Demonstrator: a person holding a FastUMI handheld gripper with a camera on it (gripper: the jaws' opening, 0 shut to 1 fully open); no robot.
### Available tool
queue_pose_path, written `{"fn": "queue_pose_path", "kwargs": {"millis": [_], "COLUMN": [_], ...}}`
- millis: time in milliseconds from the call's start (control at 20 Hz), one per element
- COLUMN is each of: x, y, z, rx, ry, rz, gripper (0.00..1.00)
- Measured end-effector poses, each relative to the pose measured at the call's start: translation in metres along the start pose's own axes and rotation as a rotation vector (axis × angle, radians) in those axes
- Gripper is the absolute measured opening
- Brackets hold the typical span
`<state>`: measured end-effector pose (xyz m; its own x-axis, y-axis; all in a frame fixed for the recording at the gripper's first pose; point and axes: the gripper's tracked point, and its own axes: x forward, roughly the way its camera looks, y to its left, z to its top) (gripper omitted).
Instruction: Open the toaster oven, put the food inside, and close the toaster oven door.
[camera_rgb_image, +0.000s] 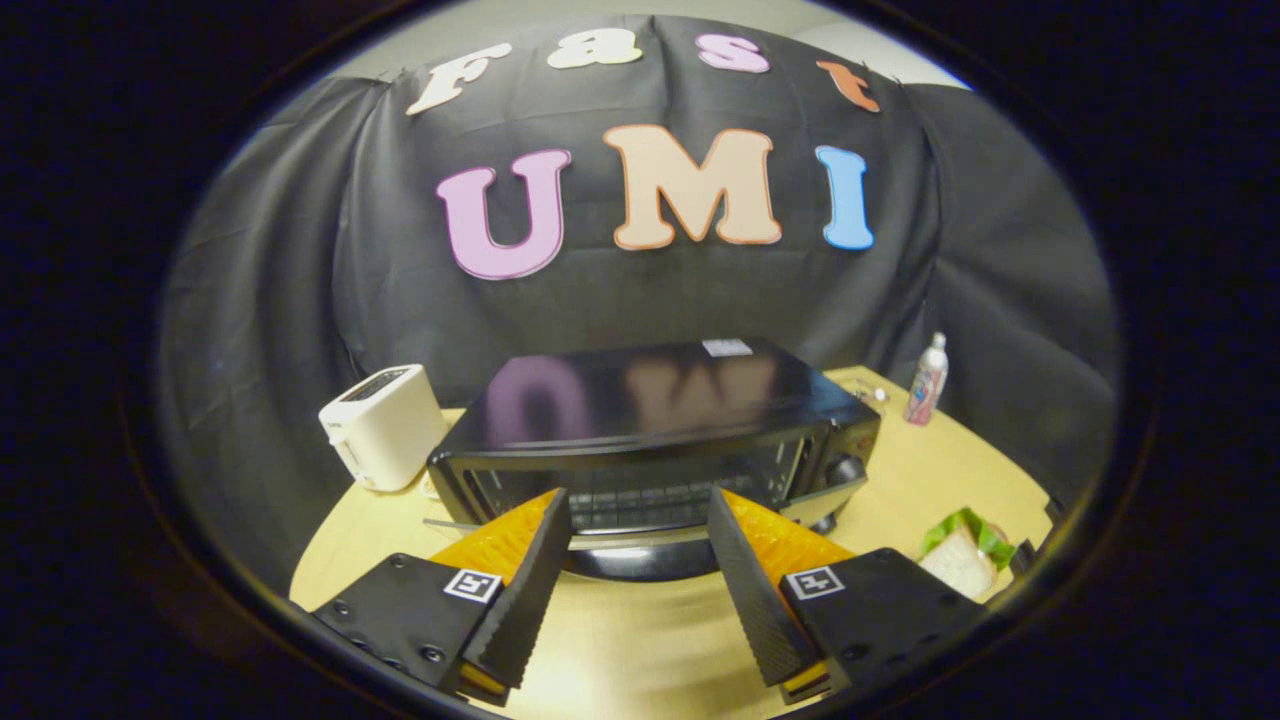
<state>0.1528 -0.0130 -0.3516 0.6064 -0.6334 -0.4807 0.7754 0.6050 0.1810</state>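
Gripper (638, 520): fingers spread wide and released, nothing between the pads; the tips sit low before the oven's front.
Toaster oven (655, 430): black, just ahead of the fingers at the middle of the table; its glass door looks tipped down and open toward the gripper, though the dark glare makes this hard to confirm. A knob shows on its right panel.
Sandwich (965, 555): bread with green lettuce, near the table's right edge, well apart from the oven.
White toaster (383, 425): near the table's left edge, just beside the oven.
Bottle (926, 380): upright at the far right corner.
Table (640, 640): pale wood, bare between the fingers.
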Motion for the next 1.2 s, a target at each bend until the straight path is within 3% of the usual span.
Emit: {"fn": "queue_pose_path", "kwargs": {"millis": [450, 700, 950, 1200], "x": [-0.043, -0.033, -0.036, -0.047], "y": [-0.022, -0.028, -0.041, -0.064], "z": [-0.1, -0.171, -0.171, -0.149], "rx": [0.04, 0.012, 0.121, -0.008], "ry": [0.224, 0.393, 0.391, 0.399], "rz": [-0.086, -0.116, -0.139, -0.213], "gripper": [0.88, 0.88, 0.88, 0.88]}}
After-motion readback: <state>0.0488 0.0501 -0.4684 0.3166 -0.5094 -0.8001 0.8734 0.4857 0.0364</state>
